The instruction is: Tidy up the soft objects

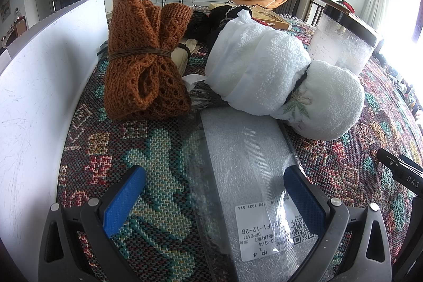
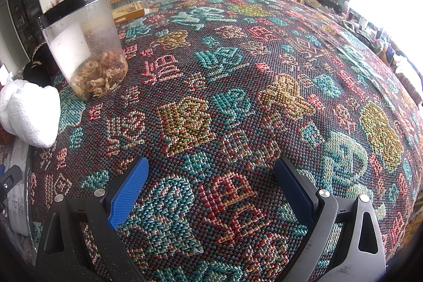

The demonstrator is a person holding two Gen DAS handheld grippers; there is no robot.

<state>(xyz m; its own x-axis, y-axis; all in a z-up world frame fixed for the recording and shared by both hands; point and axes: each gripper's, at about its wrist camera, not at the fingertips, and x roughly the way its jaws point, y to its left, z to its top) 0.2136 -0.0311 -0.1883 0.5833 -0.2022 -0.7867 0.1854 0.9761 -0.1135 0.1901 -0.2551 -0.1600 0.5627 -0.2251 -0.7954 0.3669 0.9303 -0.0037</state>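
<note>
We note a flat clear plastic packet of white foam wrap with a printed label (image 1: 251, 192) lying on the patterned woven table cover (image 1: 148, 157), running lengthwise between the fingers of the left gripper (image 1: 214, 194); it sits nearer the right-hand blue pad (image 1: 304, 197), though we cannot tell if that pad touches it, and well clear of the left-hand one. The left gripper's jaws are spread wide and grasp nothing. Beyond the packet's far end we see a rolled white fluffy towel bound with a dark band (image 1: 285, 86), its near end bearing a green leaf embroidery and touching or just beside the packet. To the left of the towel stands a rust-brown knitted bundle tied round with a brown cord (image 1: 145, 57), upright, near a white board (image 1: 45, 86) along the table's left edge. Dark items behind these bundles are too hidden to name. In the right wrist view, the right gripper (image 2: 211, 192) hangs over bare cloth, its jaws likewise wide apart and empty, nothing between the pads. Well ahead and to its left stands a clear cylindrical plastic jar with a black rim (image 2: 84, 44), upright, holding a shallow layer of brownish dried pieces (image 2: 99, 75) at the bottom. The white towel lies just beside the jar, at the view's left edge.
</note>
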